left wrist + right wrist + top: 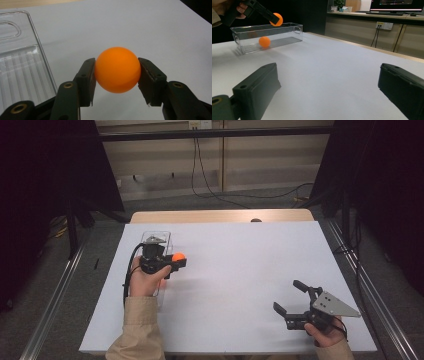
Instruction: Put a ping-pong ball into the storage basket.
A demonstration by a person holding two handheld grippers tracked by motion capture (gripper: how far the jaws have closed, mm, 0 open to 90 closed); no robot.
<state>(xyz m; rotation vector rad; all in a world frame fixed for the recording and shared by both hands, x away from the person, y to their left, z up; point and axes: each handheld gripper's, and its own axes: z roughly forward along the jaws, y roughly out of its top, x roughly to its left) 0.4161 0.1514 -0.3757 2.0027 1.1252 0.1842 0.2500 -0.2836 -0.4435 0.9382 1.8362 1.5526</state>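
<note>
Between the black jaws of the left gripper (117, 71) sits an orange ball (117, 70), clamped at its widest line, one pad on each side, lifted off the white bench (155, 30) just beside the rim of a clear plastic bin (23, 65). It looks like a hollow table-tennis ball: very light, smooth and rather slippery, stiff enough to hold its shape yet likely to dent or pop out sideways under a hard squeeze. A grip across the middle, as here, seems the safest; off-centre pads would probably squirt it away.

Nearer the person's edge in the high view, the right gripper (290, 297) rests low over the bench with its jaws spread wide and nothing between them.

Farther off in the right gripper view, a second orange ball (264, 41) lies inside the bin, near one end. The left hand (145, 277) covers much of the bin in the high view, so its near end and that second ball are hard to make out there. The bin's clear walls blur against the white sheet, and the left gripper view cuts the bin off at its frame edge. Beyond the bench the room is dark and indistinct.
</note>
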